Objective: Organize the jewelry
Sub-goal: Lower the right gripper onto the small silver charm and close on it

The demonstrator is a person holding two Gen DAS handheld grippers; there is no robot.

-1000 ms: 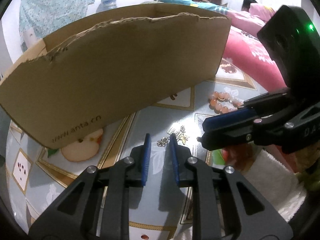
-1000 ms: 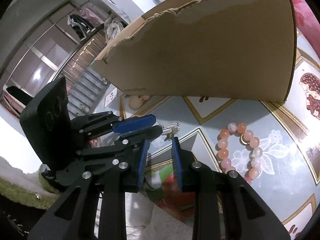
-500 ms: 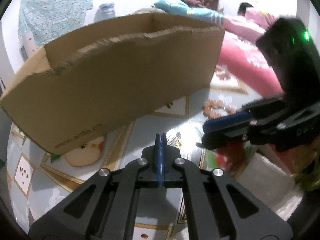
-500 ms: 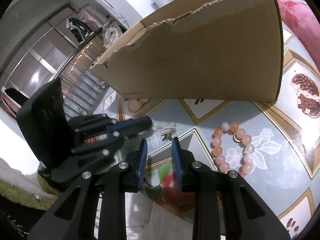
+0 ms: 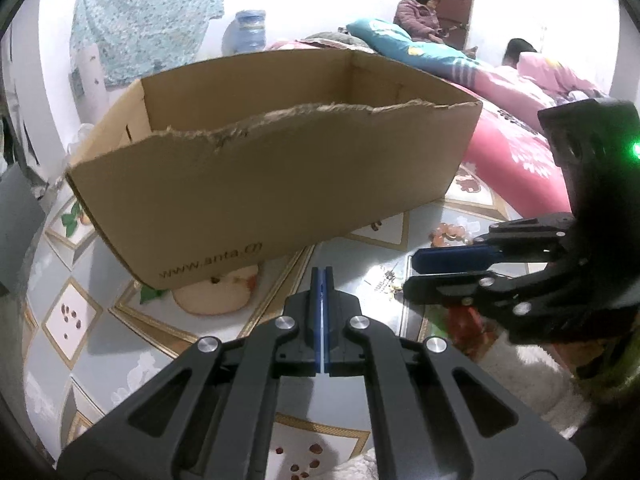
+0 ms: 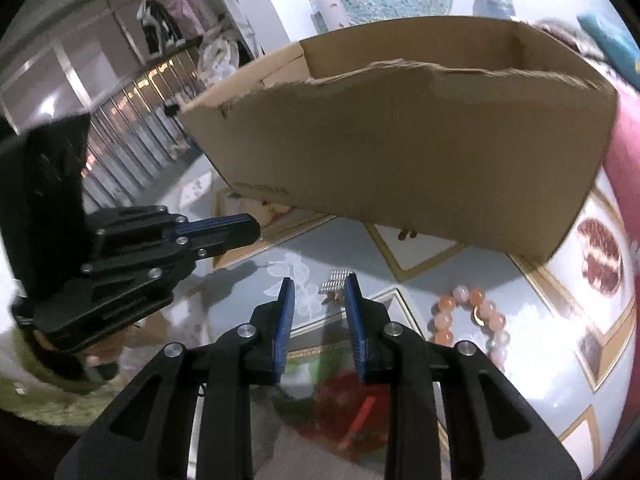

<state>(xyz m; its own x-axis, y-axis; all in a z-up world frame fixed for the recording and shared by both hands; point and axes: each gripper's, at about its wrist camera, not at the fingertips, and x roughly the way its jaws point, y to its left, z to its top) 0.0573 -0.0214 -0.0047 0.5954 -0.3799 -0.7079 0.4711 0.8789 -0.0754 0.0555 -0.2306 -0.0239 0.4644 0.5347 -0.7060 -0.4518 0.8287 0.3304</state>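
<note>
Silver, glittery small earrings (image 6: 335, 287) lie on the patterned tablecloth (image 6: 460, 276) before the torn cardboard box (image 6: 400, 152): light, slippery, best pinched at the flat part. Left gripper (image 5: 321, 280) is closed empty; right gripper (image 6: 319, 300) gapes, holding nothing.

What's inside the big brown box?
Only the bare inner walls near the top of the cardboard box show. Its torn front wall covers the bottom, so whether any jewelry lies inside cannot be seen. The bead bracelet lies outside on the tablecloth.
</note>
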